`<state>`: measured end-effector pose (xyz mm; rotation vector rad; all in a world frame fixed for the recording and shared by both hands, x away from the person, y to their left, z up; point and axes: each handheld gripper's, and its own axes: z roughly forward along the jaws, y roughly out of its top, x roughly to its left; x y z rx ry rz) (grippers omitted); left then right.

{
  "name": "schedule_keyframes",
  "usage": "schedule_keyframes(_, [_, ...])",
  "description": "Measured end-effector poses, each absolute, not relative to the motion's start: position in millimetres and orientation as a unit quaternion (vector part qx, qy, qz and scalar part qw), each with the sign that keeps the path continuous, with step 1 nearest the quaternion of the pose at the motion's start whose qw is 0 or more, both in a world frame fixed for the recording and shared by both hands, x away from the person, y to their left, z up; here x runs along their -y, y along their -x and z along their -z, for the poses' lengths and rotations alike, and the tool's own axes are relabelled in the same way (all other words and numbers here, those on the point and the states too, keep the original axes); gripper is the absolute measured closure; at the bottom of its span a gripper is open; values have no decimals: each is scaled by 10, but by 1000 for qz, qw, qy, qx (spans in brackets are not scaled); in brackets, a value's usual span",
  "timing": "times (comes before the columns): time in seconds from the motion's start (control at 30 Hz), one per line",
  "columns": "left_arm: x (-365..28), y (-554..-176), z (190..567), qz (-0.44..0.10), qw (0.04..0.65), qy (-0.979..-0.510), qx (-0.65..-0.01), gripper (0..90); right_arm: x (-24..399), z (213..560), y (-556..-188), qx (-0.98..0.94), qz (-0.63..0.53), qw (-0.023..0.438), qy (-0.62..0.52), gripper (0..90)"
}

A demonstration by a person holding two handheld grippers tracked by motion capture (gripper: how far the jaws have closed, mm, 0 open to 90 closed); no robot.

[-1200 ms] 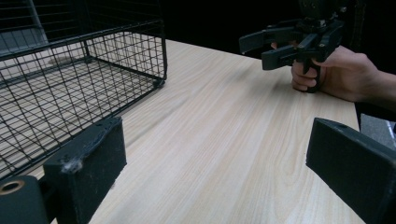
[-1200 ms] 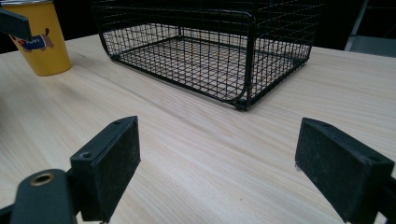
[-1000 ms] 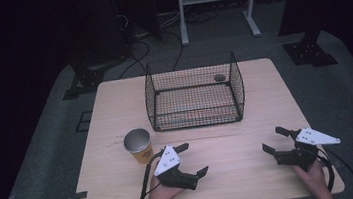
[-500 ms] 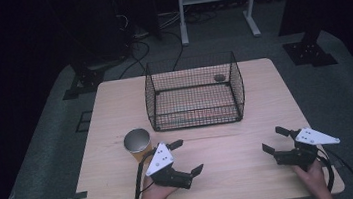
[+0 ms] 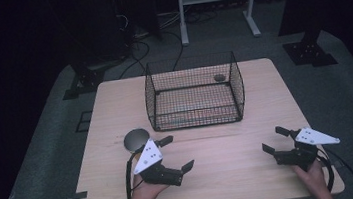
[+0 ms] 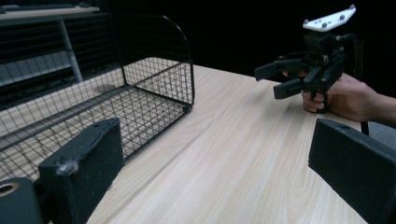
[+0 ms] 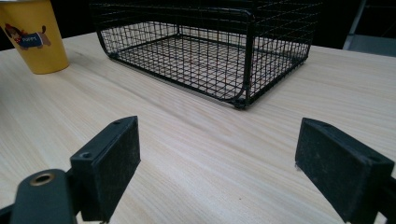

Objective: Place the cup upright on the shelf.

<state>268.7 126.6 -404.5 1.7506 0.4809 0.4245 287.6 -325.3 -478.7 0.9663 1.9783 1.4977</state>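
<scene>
Yellow cup (image 7: 33,36) stands just beside the black wire basket (image 5: 194,97) on the worktop (image 5: 231,158). Left hand-held gripper (image 5: 176,154), jaws just opening, and right hand-held gripper (image 5: 276,139) both gape wide, empty.

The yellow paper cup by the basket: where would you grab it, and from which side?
Grip the yellow paper cup across its side wall, about mid-height, coming in level from the person's side. It stands upright and tapers downward, so the wall gives the left gripper, nearest and open, two opposite faces. The wire basket blocks the far side.
</scene>
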Motion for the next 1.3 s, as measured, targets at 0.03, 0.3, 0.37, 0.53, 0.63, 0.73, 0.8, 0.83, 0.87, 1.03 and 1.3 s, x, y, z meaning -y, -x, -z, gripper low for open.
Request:
schedule_keyframes(0.03, [-1282,-2679,4023,-187,595,-754,-206,29,3249,4788,-2875,-722,-546,238,-352,130])
schedule_keyframes(0.3, [-1439,-2653,3893,-208,592,-750,-209,29,3241,4787,-2875,-724,-544,239,-349,130])
schedule_keyframes(0.37, [-1492,-2648,3866,-214,593,-747,-211,29,3239,4788,-2876,-725,-544,239,-349,130])
schedule_keyframes(0.53, [-1621,-2637,3808,-231,591,-741,-220,29,3235,4786,-2876,-726,-543,238,-349,130])
schedule_keyframes(0.63, [-1701,-2642,3785,-238,593,-736,-226,28,3235,4787,-2876,-726,-543,238,-349,130])
schedule_keyframes(0.73, [-1773,-2647,3773,-245,591,-732,-232,27,3234,4787,-2877,-726,-543,238,-348,130])
schedule_keyframes(0.8, [-1814,-2652,3769,-248,591,-730,-237,26,3233,4787,-2876,-726,-542,239,-348,130])
schedule_keyframes(0.83, [-1853,-2665,3771,-251,590,-729,-240,25,3233,4787,-2876,-726,-542,239,-348,130])
schedule_keyframes(0.87, [-1853,-2665,3771,-251,590,-729,-240,25,3233,4787,-2876,-726,-542,239,-348,130])
schedule_keyframes(1.03, [-1943,-2685,3785,-262,584,-726,-252,21,3230,4787,-2875,-727,-542,239,-347,130])
schedule_keyframes(1.3, [-2106,-2701,3805,-277,584,-713,-271,21,3228,4786,-2878,-728,-541,239,-347,130])
